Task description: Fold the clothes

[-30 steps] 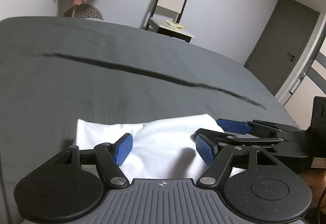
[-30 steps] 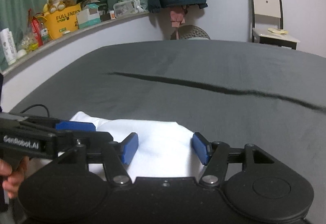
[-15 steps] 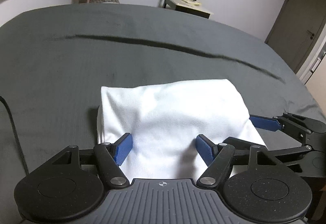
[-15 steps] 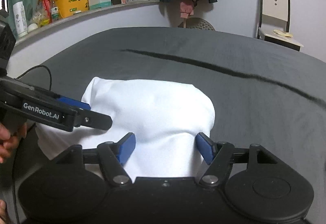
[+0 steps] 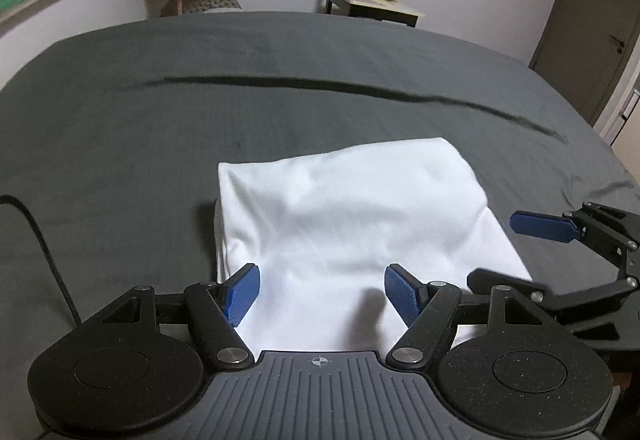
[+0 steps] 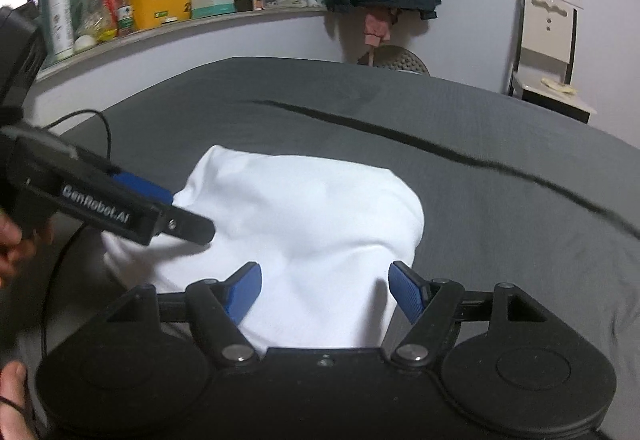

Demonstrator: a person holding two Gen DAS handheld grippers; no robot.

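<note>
White garment (image 5: 352, 224) lies folded into a compact bundle on the dark grey bed (image 5: 160, 111), near edge under both tools. Left gripper (image 5: 322, 294) spread wide, blue pads (image 5: 242, 292) either side of the cloth, gripping nothing; right gripper (image 6: 324, 290) likewise parted and empty over the bundle's right half. Risk, as I judge it: the top layer looks puffed and loose at the far fold, so a pinch taking only the upper ply would drag it off the stack and undo the fold; uneven pull between the two tools would skew it. Long axis seems to run left–right across the bed, rounded folded edge facing away toward the black cord (image 5: 360, 87)
</note>
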